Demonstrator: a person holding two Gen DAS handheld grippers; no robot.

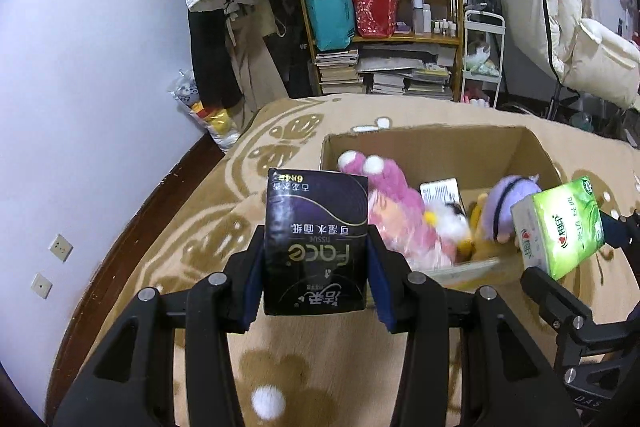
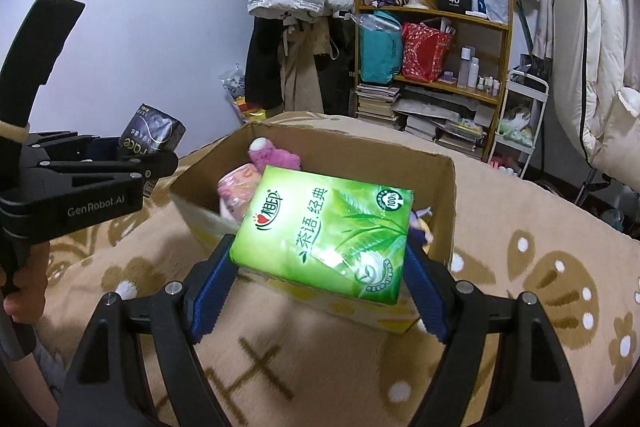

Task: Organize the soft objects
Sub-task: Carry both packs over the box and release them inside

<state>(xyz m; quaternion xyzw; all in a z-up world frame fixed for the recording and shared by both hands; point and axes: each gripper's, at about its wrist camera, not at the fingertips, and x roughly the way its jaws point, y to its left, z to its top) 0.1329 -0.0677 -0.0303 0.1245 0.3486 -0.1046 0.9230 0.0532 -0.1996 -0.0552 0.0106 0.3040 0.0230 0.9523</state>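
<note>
box top (image 2: 440, 163): open | inside: plush toys (image 1: 392, 211) crowd the floor | blanket (image 2: 320, 367) before box: bare

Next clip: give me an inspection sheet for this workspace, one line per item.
Surface: tan patterned blanket over a bed.
Job's things: open cardboard box holding a pink plush and a purple plush; black tissue pack; green tissue pack.
Clutter: nothing seen on the blanket.
Grippers: left tool shut on the black pack; right tool shut on the green pack.
Cables: nothing seen.
Surroundings: crowded wooden shelf, hanging coats, white trolley.
</note>
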